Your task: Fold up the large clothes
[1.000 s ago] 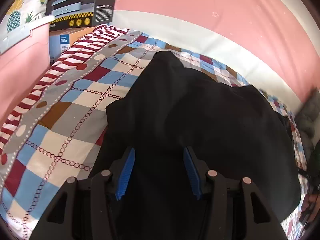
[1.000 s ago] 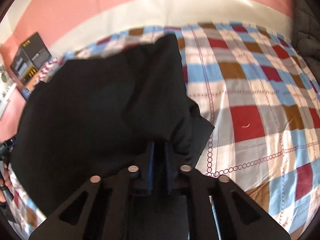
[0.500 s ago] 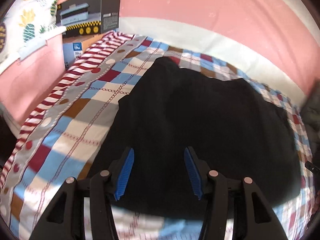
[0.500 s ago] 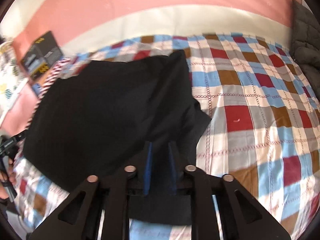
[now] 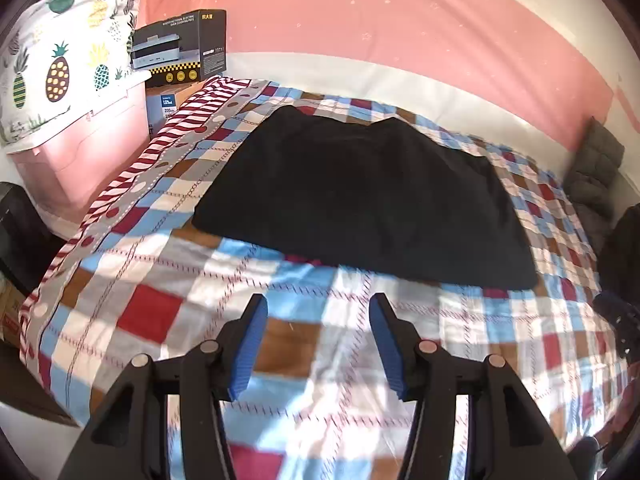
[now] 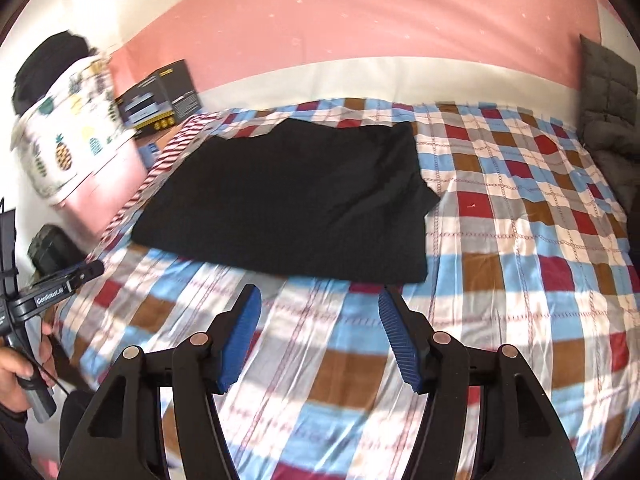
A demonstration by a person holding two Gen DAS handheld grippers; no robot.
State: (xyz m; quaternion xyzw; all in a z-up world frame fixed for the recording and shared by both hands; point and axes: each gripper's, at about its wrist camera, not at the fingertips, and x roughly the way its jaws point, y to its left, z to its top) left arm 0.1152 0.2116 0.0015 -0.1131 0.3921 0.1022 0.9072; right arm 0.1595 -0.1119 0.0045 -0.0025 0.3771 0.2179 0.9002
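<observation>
A large black garment (image 5: 360, 196) lies flat on the checked bed sheet (image 5: 152, 312), folded into a broad block. It also shows in the right wrist view (image 6: 296, 204), with a sleeve corner sticking out at its right side. My left gripper (image 5: 318, 312) is open and empty, held above the sheet in front of the garment's near edge. My right gripper (image 6: 320, 310) is open and empty, also short of the near edge. The left gripper shows at the left edge of the right wrist view (image 6: 48, 292), held in a hand.
A pink storage bin (image 5: 84, 152) with a pineapple-print cloth (image 5: 52, 60) stands left of the bed. Black and blue boxes (image 5: 180, 52) sit behind it. A grey quilted cushion (image 6: 608, 100) lies at the bed's far right. A pink and white wall runs behind.
My right gripper opened and let go of the garment. Both grippers pulled back from over the garment to the near part of the bed. The garment now lies flat.
</observation>
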